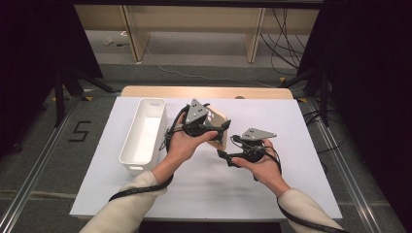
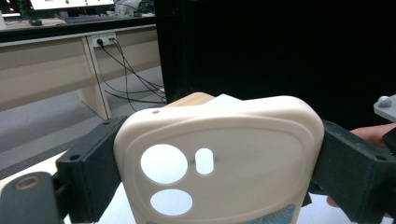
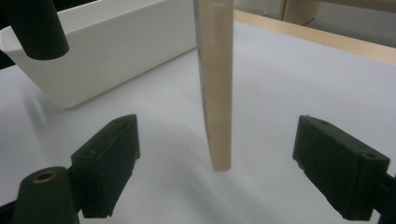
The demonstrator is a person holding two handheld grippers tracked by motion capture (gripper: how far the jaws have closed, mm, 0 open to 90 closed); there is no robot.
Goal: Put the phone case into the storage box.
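Phone case [image 2: 219,154], cream and rigid-looking, hangs clamped across its width in my left gripper [image 1: 214,130], just right of the white bin [image 1: 144,136]. My right gripper [image 3: 219,172] waits, jaws apart, astride its thin lower edge; light, smooth, probably slippery.

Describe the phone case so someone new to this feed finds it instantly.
Start at the white-covered table, then the long white bin on its left. Just right of the bin, the left gripper holds a cream phone case above the table, clamped between its jaws. Round and oval camera cut-outs mark it.
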